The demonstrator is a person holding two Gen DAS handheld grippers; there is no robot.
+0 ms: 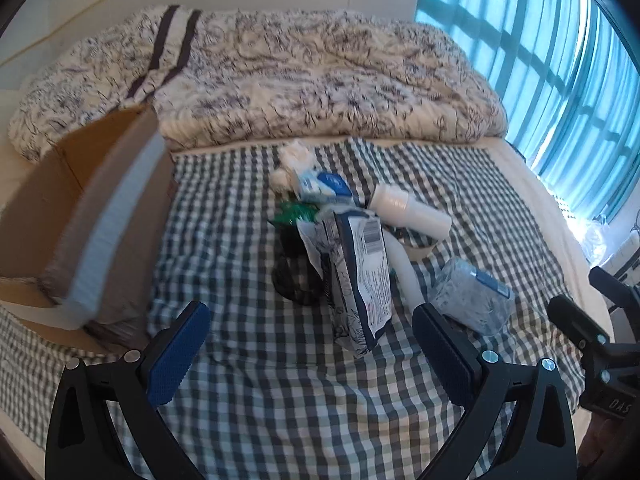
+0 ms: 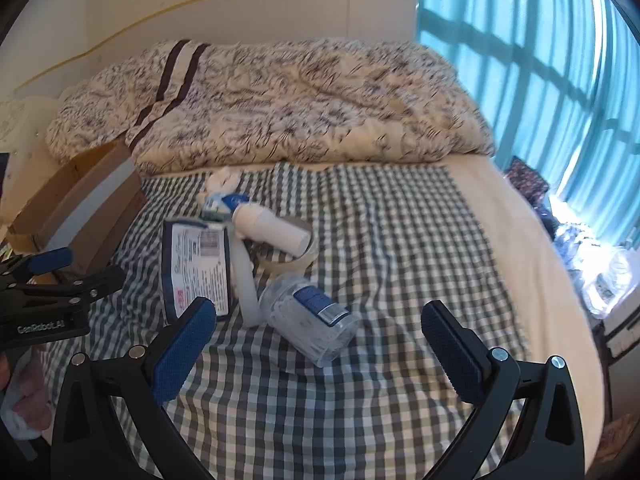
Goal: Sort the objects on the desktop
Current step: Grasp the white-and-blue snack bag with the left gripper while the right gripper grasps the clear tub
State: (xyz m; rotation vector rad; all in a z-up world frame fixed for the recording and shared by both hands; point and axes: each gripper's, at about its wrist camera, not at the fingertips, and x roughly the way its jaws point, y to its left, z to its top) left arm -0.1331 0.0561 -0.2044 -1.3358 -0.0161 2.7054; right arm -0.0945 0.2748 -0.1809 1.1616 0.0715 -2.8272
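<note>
A pile of small objects lies on a checked cloth (image 1: pixel 248 392) on a bed. It holds a printed packet (image 1: pixel 360 276) (image 2: pixel 198 264), a white bottle (image 1: pixel 408 210) (image 2: pixel 272 226), a clear plastic jar with a blue label (image 1: pixel 470 296) (image 2: pixel 308 316), a white tube (image 2: pixel 246 284), a tape roll (image 2: pixel 296 258), a green wrapper (image 1: pixel 294 214) and a dark object (image 1: pixel 294 276). My left gripper (image 1: pixel 312 344) is open and empty, just short of the packet. My right gripper (image 2: pixel 320 344) is open and empty, just short of the jar.
An open cardboard box (image 1: pixel 80 208) (image 2: pixel 76 204) stands at the left of the cloth. A flowered quilt (image 1: pixel 304 80) lies heaped behind the pile. Blue curtains (image 1: pixel 540 60) hang at the right. The right gripper's body shows at the left wrist view's right edge (image 1: pixel 600 344).
</note>
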